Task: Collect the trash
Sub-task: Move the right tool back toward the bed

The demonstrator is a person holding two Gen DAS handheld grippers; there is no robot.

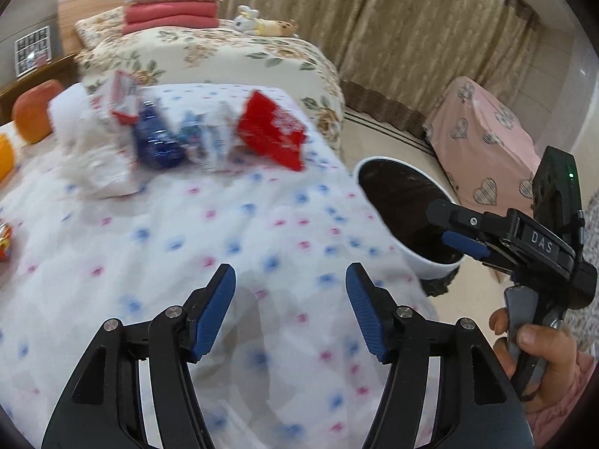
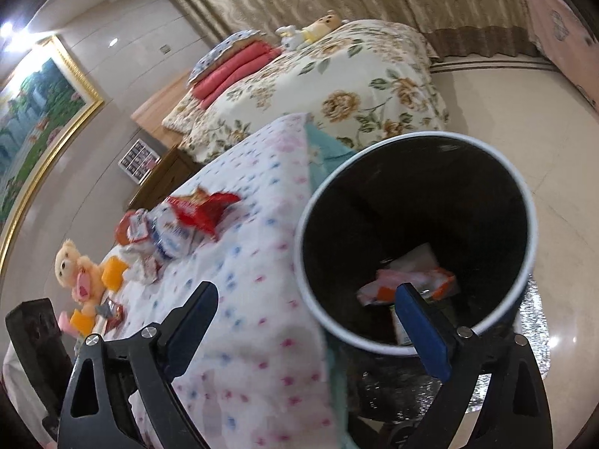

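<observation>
A pile of trash lies on the white dotted bedspread (image 1: 187, 262): a red packet (image 1: 273, 134), a blue wrapper (image 1: 157, 138) and white crumpled bags (image 1: 93, 157). My left gripper (image 1: 290, 278) hovers over the bedspread short of the pile, open, with nothing between its fingers. Beside the bed stands a white bin with a black liner (image 1: 430, 265). My right gripper (image 2: 307, 295) is open and empty at the bin's rim (image 2: 533, 224). Inside the bin lies a white and orange wrapper (image 2: 411, 280). The red packet (image 2: 204, 207) also shows in the right wrist view.
A second bed with a floral cover (image 1: 232, 56) and folded pink blankets (image 1: 172, 15) lies behind. A teddy bear (image 2: 75, 273) and orange blocks (image 2: 112, 271) rest on the near bed. Pink-covered furniture (image 1: 483, 138) stands by the curtain. A hand (image 1: 543, 348) holds the right gripper.
</observation>
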